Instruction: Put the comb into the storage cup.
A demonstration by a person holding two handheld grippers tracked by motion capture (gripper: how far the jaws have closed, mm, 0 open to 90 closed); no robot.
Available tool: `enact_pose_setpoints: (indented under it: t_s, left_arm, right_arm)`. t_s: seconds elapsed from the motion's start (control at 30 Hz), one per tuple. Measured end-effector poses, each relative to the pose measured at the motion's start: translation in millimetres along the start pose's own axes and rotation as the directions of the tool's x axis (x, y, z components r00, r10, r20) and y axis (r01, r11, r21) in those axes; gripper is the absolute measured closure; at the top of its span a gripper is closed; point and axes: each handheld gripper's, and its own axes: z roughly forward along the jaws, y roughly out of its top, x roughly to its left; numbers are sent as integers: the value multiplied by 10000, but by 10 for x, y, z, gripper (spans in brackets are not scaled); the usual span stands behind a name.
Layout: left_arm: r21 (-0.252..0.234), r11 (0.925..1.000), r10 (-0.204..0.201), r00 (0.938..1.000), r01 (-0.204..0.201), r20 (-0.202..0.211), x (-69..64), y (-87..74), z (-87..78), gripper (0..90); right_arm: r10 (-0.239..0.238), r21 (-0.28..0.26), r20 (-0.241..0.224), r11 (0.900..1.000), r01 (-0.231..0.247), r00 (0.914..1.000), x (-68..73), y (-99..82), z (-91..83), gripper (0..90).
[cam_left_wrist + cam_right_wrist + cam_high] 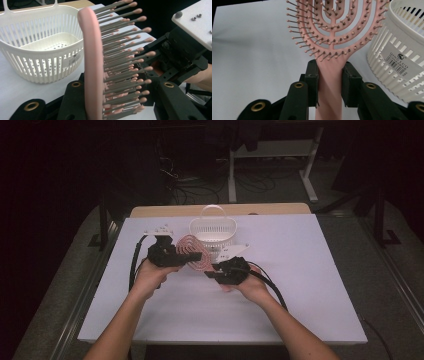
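From above, your left gripper (192,256) and right gripper (212,270) both clasp the pink hairbrush (192,252) just before the white basket (212,231). Left gripper view: jaws clamped across the bristled head (100,62). Right gripper view: jaws grasping the handle (330,82).

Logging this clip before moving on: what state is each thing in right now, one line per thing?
Pink hairbrush: held off the table by both tools, bristles facing the right tool's camera.
White basket: upright on the table, empty, handle up.
Left tool: shut on the brush head, across back and bristles.
Right tool: shut on the brush handle.
Table: covered by a white sheet.
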Motion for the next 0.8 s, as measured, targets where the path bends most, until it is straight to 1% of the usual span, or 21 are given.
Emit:
enact_pose_setpoints:
  t_s: [0.17, 0.23, 0.57, 0.7, 0.8]
  left_arm:
    - [-135, 9999, -33, 10000, 34, 81, -14, 4, -6, 624]
    - [-134, 9999, 6, 10000, -5, 69, -25, 7, -4, 629]
    - [-313, 9995, 47, 9996, -39, 273, -38, 12, -9, 648]
    - [-354, 9994, 78, 9996, -68, 268, -41, 14, -19, 650]
    - [-362, 9993, 143, 9998, -137, 161, -42, 15, -30, 651]
  right_arm:
    - [-47, -34, -21, 10000, 47, 10000, 6, 1, 10, 694]
    - [-32, -27, -50, 10000, 32, 10000, 8, 2, 11, 694]
    - [11, -57, -171, 10000, -12, 9999, 6, 1, 15, 692]
    - [172, -127, -272, 9998, -176, 9995, -6, 2, 16, 678]
    - [335, -212, -440, 9992, -345, 9985, -17, 4, 9, 633]
